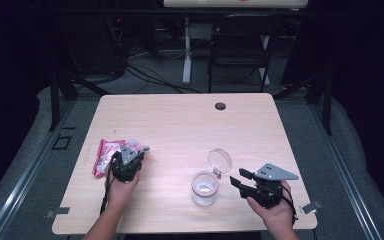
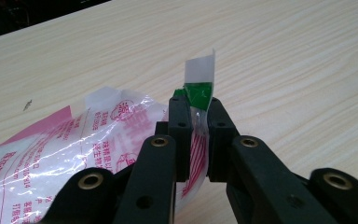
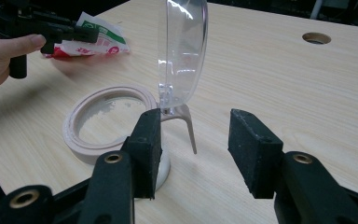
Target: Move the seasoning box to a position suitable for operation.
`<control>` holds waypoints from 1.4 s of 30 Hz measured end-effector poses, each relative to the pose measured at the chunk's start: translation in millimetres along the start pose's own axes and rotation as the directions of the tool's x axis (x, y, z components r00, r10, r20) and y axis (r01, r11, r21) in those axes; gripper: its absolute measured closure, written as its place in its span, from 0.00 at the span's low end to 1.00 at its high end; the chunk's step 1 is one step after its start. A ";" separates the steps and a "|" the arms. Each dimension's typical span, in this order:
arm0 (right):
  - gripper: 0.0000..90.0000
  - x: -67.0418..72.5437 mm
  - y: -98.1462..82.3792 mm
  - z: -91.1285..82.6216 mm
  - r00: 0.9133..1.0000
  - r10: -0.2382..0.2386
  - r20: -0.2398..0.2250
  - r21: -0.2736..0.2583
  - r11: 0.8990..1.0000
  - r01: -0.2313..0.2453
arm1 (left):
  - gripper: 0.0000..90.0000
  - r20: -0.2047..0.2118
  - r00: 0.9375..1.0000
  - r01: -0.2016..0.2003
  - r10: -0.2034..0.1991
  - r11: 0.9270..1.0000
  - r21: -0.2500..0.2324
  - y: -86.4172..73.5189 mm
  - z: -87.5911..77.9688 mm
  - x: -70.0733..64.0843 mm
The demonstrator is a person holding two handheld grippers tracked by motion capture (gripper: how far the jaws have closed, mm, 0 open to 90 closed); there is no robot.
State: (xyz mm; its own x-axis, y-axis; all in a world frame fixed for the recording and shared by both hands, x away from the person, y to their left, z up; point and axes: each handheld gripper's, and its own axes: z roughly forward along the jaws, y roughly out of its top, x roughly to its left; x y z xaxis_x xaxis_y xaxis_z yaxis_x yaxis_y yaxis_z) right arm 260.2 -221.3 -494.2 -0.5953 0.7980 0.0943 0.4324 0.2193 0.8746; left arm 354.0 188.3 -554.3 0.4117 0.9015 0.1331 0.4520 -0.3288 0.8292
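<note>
On pale wood-grain table (image 1: 180,125): crinkly pink-printed plastic bag (image 2: 65,154) pinched between left gripper (image 2: 196,126) fingers

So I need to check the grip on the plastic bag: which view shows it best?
The left gripper view: the left claw pinches the plastic bag at its green-taped corner. The high view shows the bag partly under that claw; the right gripper view shows it far off.
</note>
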 end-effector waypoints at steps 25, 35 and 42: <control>0.60 0.8 -0.2 0.7 1.000 0.002 -0.001 -0.006 1.000 -0.002 | 0.99 -0.030 0.999 0.011 -0.012 0.999 -0.045 10.2 -30.3 20.1; 0.60 2.1 -1.3 1.6 1.000 0.001 -0.005 -0.001 1.000 -0.001 | 0.99 -0.039 0.998 0.048 -0.051 0.996 -0.081 15.6 -54.7 41.7; 0.60 1.6 -1.8 1.3 1.000 0.005 -0.002 -0.007 1.000 -0.005 | 0.99 -0.059 0.995 0.068 -0.075 0.992 -0.108 22.4 -70.3 60.8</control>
State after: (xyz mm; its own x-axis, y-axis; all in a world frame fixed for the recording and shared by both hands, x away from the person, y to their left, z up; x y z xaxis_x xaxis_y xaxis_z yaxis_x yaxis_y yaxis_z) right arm 259.4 -219.7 -496.3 -0.5946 0.7979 0.0995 0.4306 0.2115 0.8774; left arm 333.5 255.5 -489.5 0.3298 0.9385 0.1023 0.3912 -0.2344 0.8900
